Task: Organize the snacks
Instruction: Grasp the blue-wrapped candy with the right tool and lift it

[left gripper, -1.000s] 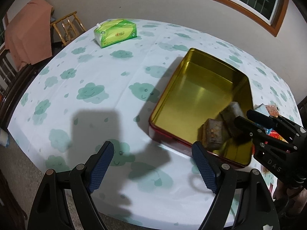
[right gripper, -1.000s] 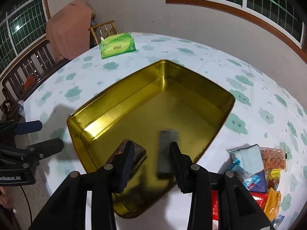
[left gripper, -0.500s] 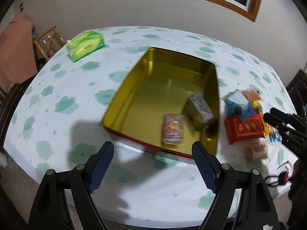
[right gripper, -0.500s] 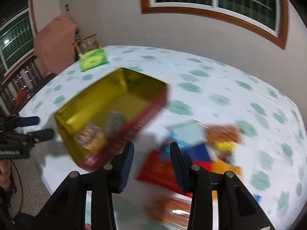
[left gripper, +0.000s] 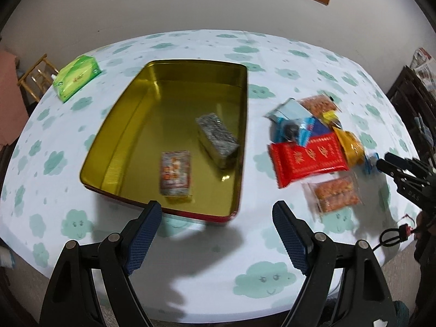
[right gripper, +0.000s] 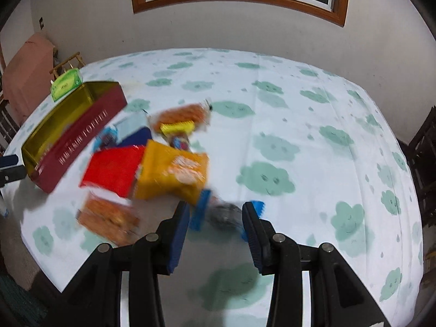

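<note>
A gold tin (left gripper: 114, 125) with red outer walls (right gripper: 81, 136) lies on the cloud-print tablecloth. Two packs lie inside it: an orange-patterned pack (left gripper: 175, 173) and a silvery grey pack (left gripper: 218, 140). To its right is a loose pile of snacks with a red pack (left gripper: 308, 158), a yellow pack (right gripper: 174, 171) and a clear cracker pack (left gripper: 332, 193). My left gripper (left gripper: 216, 207) hangs open over the tin's near edge, holding nothing. My right gripper (right gripper: 215, 209) is open at the pile's near right side. A small blue-wrapped snack (right gripper: 223, 215) lies blurred at its fingertips, not pinched.
A green tissue pack (left gripper: 76, 77) sits at the far left of the table, with a wooden chair (left gripper: 35, 73) behind it. Dark shelving (left gripper: 408, 109) stands at the right. A cable (left gripper: 392, 235) hangs at the table's near right edge. The table's front edge is close below both grippers.
The right gripper left the tin, where the grey pack now lies, and swung right to the snack pile. The left gripper's view shifted right, bringing the tin to centre and the pile into sight.
</note>
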`<state>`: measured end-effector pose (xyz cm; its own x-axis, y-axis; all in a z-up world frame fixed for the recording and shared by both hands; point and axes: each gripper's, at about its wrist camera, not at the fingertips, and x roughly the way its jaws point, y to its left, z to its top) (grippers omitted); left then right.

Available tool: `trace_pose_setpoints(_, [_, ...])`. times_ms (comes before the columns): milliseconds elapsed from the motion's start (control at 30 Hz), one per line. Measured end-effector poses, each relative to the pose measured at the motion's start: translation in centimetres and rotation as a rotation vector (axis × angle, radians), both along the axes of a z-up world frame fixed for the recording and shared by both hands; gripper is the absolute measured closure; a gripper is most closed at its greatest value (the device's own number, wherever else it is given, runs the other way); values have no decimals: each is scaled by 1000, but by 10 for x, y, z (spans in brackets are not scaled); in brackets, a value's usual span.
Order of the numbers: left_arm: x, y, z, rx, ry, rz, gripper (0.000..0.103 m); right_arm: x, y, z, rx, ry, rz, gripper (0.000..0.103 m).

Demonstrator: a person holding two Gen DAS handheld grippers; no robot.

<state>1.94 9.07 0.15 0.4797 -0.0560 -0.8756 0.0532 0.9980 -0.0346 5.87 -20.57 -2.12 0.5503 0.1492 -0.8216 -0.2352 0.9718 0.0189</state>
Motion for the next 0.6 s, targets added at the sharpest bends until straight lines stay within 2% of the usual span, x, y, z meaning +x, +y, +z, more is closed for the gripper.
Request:
trace_pose_setpoints(300, [-5,-15,-6,10,30,-28,23,16,1,-5,-32,27,174,61])
trace_pose_setpoints(500, [-5,-20,-6,12,36,-35,23,31,12,-13,-72,117,363,58])
trace_pose_setpoints(600, [-5,-24,-6,21,35,-47,23,35,14,-18,-98,152,418,57])
